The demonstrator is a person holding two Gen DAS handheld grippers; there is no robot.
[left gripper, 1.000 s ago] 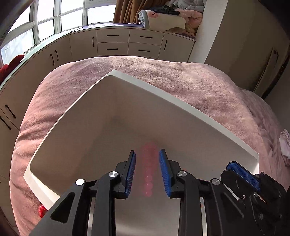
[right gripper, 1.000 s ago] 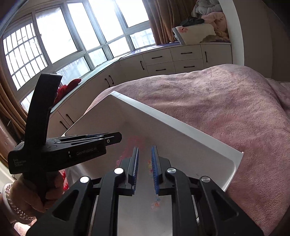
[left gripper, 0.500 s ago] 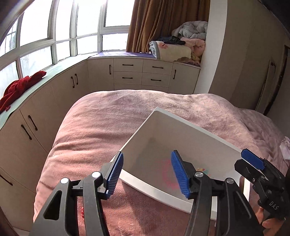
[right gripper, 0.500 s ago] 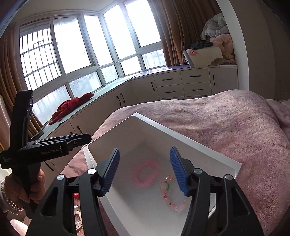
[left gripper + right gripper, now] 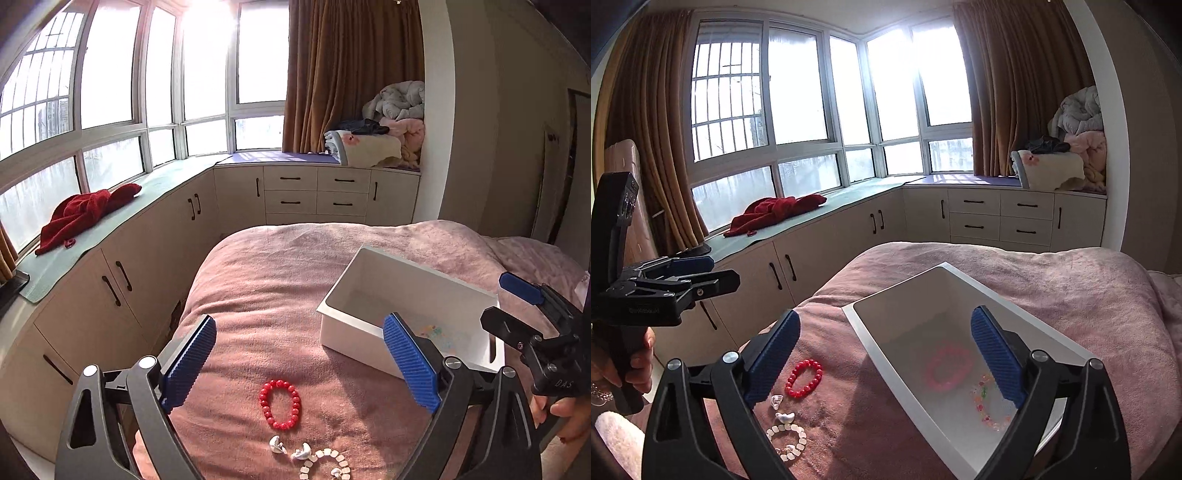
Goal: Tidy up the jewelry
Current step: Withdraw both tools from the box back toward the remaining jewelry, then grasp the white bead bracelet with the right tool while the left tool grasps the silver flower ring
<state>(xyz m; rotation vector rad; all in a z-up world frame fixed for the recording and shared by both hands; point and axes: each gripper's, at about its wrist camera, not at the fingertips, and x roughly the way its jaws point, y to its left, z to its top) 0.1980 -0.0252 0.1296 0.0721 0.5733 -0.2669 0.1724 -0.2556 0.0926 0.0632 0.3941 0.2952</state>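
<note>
A white box (image 5: 406,280) (image 5: 886,354) sits on the pink bedspread. It holds a pink bead bracelet (image 5: 947,367) and a multicoloured bead bracelet (image 5: 990,406). On the bedspread left of the box lie a red bead bracelet (image 5: 279,404) (image 5: 804,378), a white bead bracelet (image 5: 325,463) (image 5: 786,441) and small silver pieces (image 5: 291,448) (image 5: 783,417). My left gripper (image 5: 299,369) is open and empty above the red bracelet. My right gripper (image 5: 886,358) is open and empty above the box's left wall.
The pink bed (image 5: 277,277) drops off at its left and far edges. Cream cabinets (image 5: 291,192) run along the window wall. A red cloth (image 5: 85,218) lies on the sill. Folded bedding (image 5: 380,136) is stacked at the back right.
Both grippers opened, let the bracelets drop into the box, and pulled back and up. The loose jewellery on the bedspread has come into view.
</note>
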